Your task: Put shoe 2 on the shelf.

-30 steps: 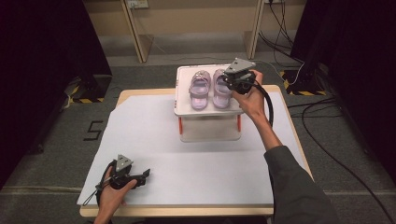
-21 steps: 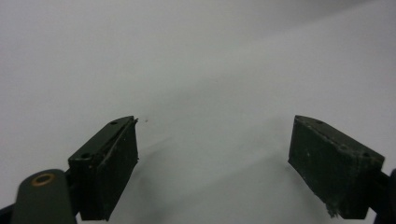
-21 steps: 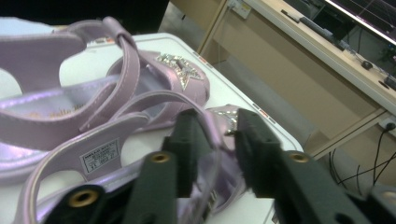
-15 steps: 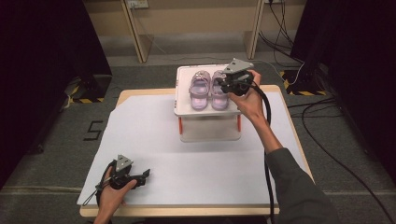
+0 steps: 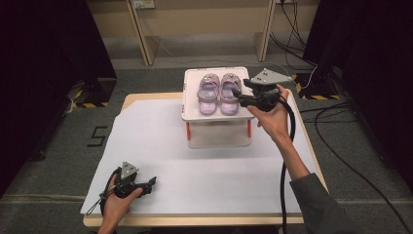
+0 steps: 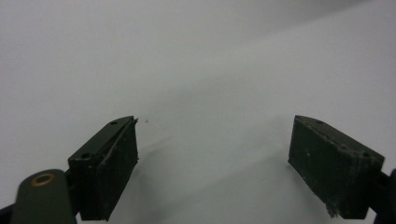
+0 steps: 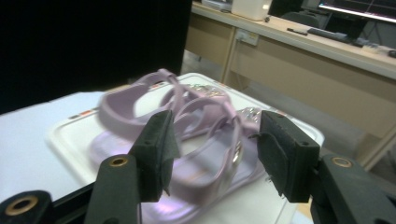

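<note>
Two lilac sandals stand side by side on a white raised stand (image 5: 193, 116): the left sandal (image 5: 208, 92) and the right sandal (image 5: 228, 91). My right gripper (image 5: 237, 94) sits just right of the right sandal, pointing left at it. Its jaws have just been opening, and in the right gripper view the right gripper (image 7: 215, 149) frames the sandal's strap (image 7: 187, 107), with neither pad pressing on it. My left gripper (image 5: 151, 183) rests on the white table sheet (image 5: 156, 141) near the front left. The left gripper (image 6: 215, 163) is open over bare sheet.
The stand has short orange legs and sits at the table's far middle. Black cable (image 5: 285, 170) trails along the person's right forearm. Floor cables (image 5: 341, 146) lie to the right, and wooden desk legs (image 5: 141, 29) stand behind the table.
The right gripper's jaws have spread apart and the hand has drawn back to the right, off the right sandal. The sandals and the left hand stay put.
</note>
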Demonstrator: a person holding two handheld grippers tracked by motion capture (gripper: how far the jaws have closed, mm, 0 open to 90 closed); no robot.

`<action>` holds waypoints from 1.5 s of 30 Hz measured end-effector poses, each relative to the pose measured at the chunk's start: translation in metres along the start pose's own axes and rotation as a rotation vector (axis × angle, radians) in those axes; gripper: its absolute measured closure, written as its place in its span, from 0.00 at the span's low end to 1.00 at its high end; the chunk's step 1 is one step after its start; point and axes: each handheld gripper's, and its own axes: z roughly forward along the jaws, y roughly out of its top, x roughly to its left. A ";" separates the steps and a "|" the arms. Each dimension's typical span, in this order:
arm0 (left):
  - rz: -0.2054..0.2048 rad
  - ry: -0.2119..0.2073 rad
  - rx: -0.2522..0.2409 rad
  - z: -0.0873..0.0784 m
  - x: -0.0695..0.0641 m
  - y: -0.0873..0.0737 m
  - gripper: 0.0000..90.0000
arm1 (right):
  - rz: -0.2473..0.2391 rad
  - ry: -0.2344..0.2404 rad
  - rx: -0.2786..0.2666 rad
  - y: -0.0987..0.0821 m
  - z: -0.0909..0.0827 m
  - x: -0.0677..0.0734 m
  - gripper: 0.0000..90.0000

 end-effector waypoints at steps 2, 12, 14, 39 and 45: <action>-0.001 0.000 -0.002 0.000 0.000 0.000 0.17 | 0.014 0.015 -0.011 -0.005 -0.007 0.004 0.50; -0.001 -0.002 0.001 0.001 -0.001 -0.001 0.17 | 0.030 0.085 -0.021 -0.038 -0.035 0.024 0.49; -0.001 -0.002 0.001 0.001 -0.001 -0.001 0.17 | 0.029 0.096 -0.020 -0.046 -0.038 0.027 0.49; 0.000 0.001 0.003 0.000 -0.002 -0.001 0.17 | 0.115 0.120 0.021 -0.113 -0.048 0.045 0.35; 0.007 0.001 0.003 -0.002 -0.003 -0.003 0.17 | 0.144 0.125 0.057 -0.137 -0.044 0.051 0.29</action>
